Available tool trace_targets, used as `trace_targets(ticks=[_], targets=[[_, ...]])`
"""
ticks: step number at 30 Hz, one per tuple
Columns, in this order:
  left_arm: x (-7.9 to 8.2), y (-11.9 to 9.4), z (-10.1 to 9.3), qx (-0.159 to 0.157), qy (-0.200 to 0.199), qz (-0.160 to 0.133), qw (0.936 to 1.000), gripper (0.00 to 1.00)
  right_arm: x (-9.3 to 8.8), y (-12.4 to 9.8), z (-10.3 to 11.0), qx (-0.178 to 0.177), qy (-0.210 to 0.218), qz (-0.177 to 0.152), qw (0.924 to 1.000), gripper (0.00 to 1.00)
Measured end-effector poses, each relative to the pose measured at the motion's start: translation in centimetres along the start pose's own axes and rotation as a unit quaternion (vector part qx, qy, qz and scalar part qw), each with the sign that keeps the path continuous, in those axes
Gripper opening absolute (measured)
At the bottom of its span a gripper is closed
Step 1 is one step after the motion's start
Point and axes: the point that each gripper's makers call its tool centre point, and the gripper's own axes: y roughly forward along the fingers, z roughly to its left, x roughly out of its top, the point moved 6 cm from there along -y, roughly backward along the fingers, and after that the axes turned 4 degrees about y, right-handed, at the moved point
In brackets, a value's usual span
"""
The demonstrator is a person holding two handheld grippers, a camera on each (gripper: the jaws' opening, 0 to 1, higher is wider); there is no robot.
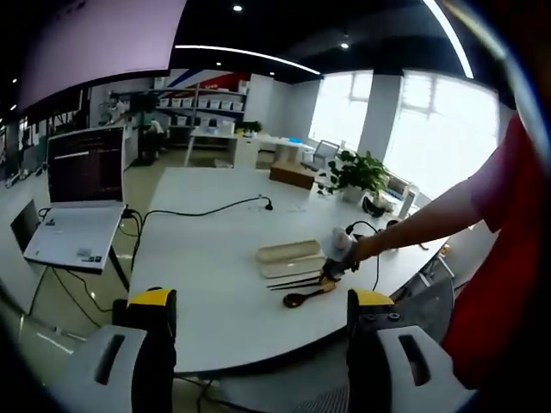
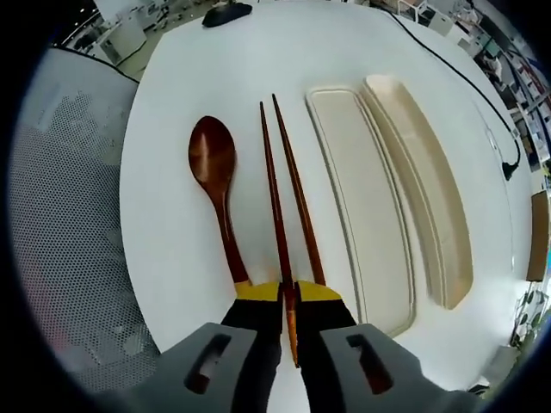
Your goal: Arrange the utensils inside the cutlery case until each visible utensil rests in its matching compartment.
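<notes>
Chopsticks [image 2: 288, 194]: two dark reddish-brown wooden sticks, lying side by side on the white table [image 2: 172, 215], tips close together at the far end and spreading slightly toward the near end. In the right gripper view the right gripper [image 2: 289, 292] has its yellow-tipped jaws drawn nearly together over the near ends; one stick runs down into the narrow slot between the jaws and appears clamped there, the other passes just at the inner edge of the right-hand jaw.

Spoon [image 2: 215, 185]: dark wooden, bowl at the far end, handle reaching to the left-hand jaw; lies flat on the table just left of the chopsticks, apart from them.

Cutlery case [image 2: 366, 206]: pale cream, long and shallow, lying just right of the chopsticks with nothing inside it. Its lid [image 2: 426, 189], the same colour, lies alongside on the far right, edge touching or nearly touching the case.

Left gripper [image 1: 263, 314]: seen in the left gripper view, held well back from the table edge, jaws spread wide, nothing between them.

Same view, farther off: right gripper [image 1: 337, 254] held in a person's hand [image 1: 362, 248], red sleeve [image 1: 504, 172] at right; case [image 1: 288, 252], chopsticks [image 1: 297, 281] and spoon [image 1: 303, 298] clustered near the table's right edge.

Other items: black cable [image 1: 202, 211] across the tabletop; laptop [image 1: 77, 198] on a stand at left; potted plant [image 1: 357, 172] beyond the table.
</notes>
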Motion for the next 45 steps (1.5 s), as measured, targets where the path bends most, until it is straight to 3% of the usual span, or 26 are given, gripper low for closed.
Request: trace_targets(ticks=[12,15,34,45], targets=[[0.6,0.3,-0.5,-0.01,0.016,0.0,0.9998,0.83,0.0,-0.3,0.1,0.006,-0.02,0.018,0.9996,0.01],[0.5,0.2,-0.5,-0.009,0.014,-0.002,0.9999,0.83,0.1,-0.4,0.2,0.009,-0.052,0.028,0.9982,0.0],[0.0,-0.7,-0.3,-0.006,0.012,-0.009,0.9999,0.83,-0.1,-2.6,0.3,-0.005,-0.04,-0.012,0.9991,0.0],[-0.4,-0.7,-0.2,-0.009,0.007,-0.011,0.9999,0.83,-0.4,-3.7,0.8,-0.016,-0.026,-0.013,0.9994,0.0]])
